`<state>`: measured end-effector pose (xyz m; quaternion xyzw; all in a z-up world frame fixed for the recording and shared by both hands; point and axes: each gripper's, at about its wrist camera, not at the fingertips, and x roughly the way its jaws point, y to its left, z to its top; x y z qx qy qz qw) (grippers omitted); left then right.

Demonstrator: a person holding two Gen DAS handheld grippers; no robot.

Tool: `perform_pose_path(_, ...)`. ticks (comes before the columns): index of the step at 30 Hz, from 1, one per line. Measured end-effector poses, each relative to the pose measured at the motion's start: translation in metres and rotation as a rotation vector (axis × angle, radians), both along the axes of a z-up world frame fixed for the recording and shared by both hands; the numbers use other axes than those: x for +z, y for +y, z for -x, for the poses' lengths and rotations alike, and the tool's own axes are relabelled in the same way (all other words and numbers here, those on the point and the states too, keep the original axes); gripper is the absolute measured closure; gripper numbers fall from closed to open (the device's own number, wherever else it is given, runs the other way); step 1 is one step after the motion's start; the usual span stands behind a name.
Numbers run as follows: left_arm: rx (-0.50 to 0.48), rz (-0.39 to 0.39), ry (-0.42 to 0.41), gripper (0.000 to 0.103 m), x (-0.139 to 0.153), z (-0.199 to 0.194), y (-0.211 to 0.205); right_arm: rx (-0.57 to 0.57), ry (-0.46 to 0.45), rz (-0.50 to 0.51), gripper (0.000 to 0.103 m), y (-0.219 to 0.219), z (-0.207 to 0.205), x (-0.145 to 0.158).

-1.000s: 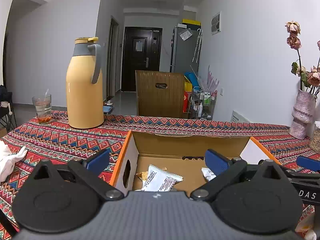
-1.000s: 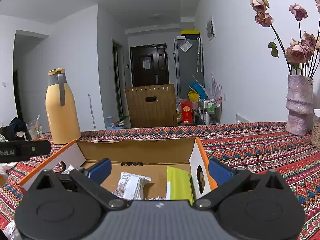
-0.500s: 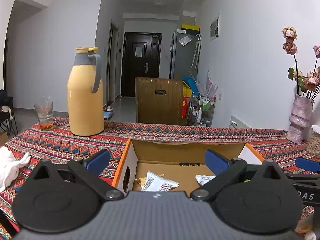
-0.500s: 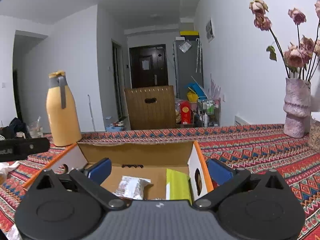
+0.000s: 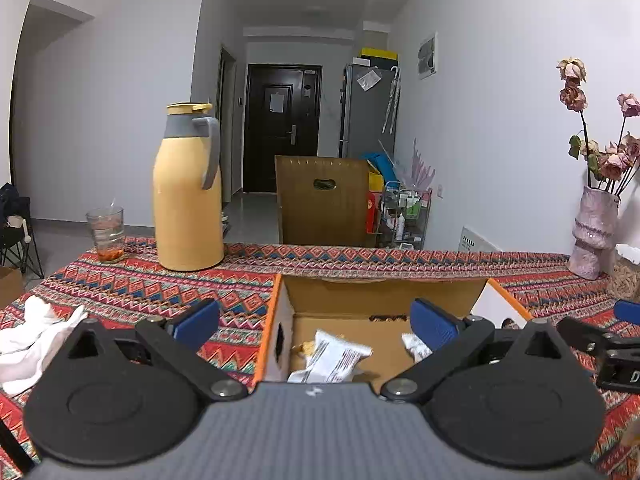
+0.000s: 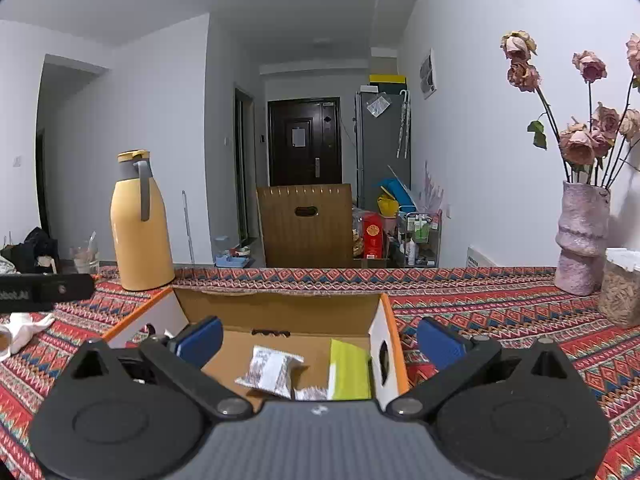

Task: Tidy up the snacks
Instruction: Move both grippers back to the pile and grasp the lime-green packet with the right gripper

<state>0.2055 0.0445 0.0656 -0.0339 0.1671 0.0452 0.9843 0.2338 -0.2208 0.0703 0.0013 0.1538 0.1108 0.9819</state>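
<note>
On the patterned tablecloth [image 5: 132,280], mid-table, an open cardboard box [image 6: 276,308] holds white snack packets [image 6: 272,370] and a green packet [image 6: 350,370]. Left gripper [image 5: 314,322] and right gripper [image 6: 318,338] both gape wide, empty, near its front.

Your left hand-held gripper [image 5: 314,320] and right hand-held gripper [image 6: 320,338] sit level, side by side, each with its 2 fingers spread wide and empty.
</note>
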Motion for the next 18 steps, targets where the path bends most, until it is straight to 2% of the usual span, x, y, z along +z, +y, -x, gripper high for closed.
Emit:
perform_pose_path(8, 0.013, 0.001, 0.038, 0.0, -0.009, 0.034, 0.019, -0.014, 0.035, 0.019, 0.0, -0.016, 0.029, -0.01)
perform_pose_path(18, 0.048, -0.021, 0.124, 0.0, -0.044, 0.06, 0.038, -0.031, 0.127, 0.013, 0.0, -0.031, 0.057, -0.039)
